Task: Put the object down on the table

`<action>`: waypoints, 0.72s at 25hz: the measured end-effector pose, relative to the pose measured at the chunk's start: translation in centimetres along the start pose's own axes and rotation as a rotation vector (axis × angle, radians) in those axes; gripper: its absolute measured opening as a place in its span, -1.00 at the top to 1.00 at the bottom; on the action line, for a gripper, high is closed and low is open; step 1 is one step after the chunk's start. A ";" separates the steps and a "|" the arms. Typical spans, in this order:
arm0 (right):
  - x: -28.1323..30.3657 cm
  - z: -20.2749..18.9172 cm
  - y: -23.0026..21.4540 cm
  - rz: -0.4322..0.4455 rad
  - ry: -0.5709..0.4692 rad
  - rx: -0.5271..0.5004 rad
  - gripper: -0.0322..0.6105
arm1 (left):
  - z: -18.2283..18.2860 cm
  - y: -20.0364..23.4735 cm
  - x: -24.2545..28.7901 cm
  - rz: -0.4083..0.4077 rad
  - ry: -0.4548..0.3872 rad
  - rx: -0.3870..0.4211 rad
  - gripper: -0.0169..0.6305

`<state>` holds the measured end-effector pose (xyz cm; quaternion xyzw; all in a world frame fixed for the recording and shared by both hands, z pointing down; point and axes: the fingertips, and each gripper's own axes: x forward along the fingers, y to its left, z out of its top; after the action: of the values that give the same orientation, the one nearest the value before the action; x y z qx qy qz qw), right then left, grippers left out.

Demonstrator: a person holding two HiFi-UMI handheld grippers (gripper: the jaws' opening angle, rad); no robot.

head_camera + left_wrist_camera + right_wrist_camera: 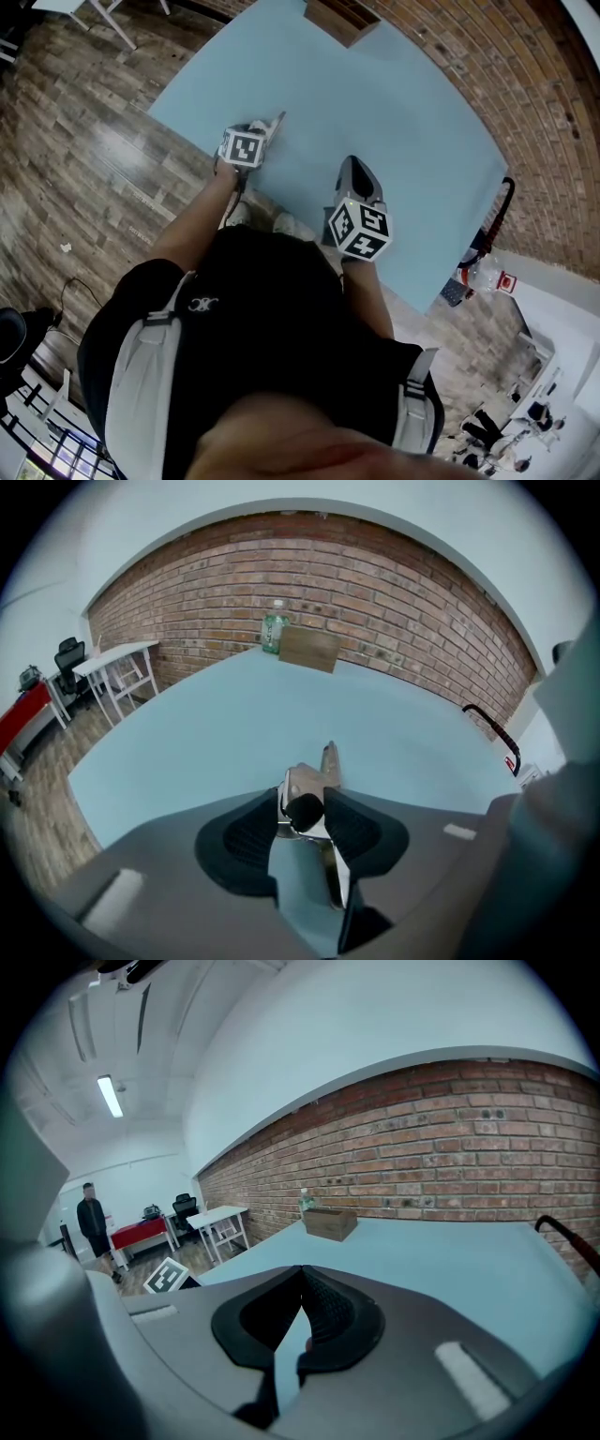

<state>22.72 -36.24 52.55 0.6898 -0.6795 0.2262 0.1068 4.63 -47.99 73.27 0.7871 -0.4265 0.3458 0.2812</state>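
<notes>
At the counter's (403, 122) near edge, 10 o'clock from the right tool (302, 1267): left tool (306, 794), jaws apart. One metal object (307, 778) with a black knob sits between them, down at the counter surface. Right tool: jaws closed together, nothing between them.

A head camera looks steeply down over the person's shoulders (272, 281) onto the pale blue tabletop (403, 122), while both gripper cameras sit low and close above it, facing the same red brick wall (394, 583) and small brown wooden box (308, 649).
</notes>
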 end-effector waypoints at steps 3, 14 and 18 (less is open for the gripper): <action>0.0 0.1 0.0 0.003 -0.001 0.002 0.85 | 0.7 0.1 -0.6 -0.005 -0.046 0.009 0.30; 0.8 0.2 0.8 0.036 -0.016 0.009 0.85 | 5.0 -0.5 -5.8 0.010 -0.211 0.005 0.27; 1.4 1.3 1.5 0.056 -0.046 0.012 0.85 | 7.3 -0.7 -8.1 0.022 -0.265 0.041 0.82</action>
<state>21.41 -38.19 51.80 0.6762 -0.6992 0.2175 0.0807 4.20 -49.18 62.44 0.8267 -0.4613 0.2505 0.2027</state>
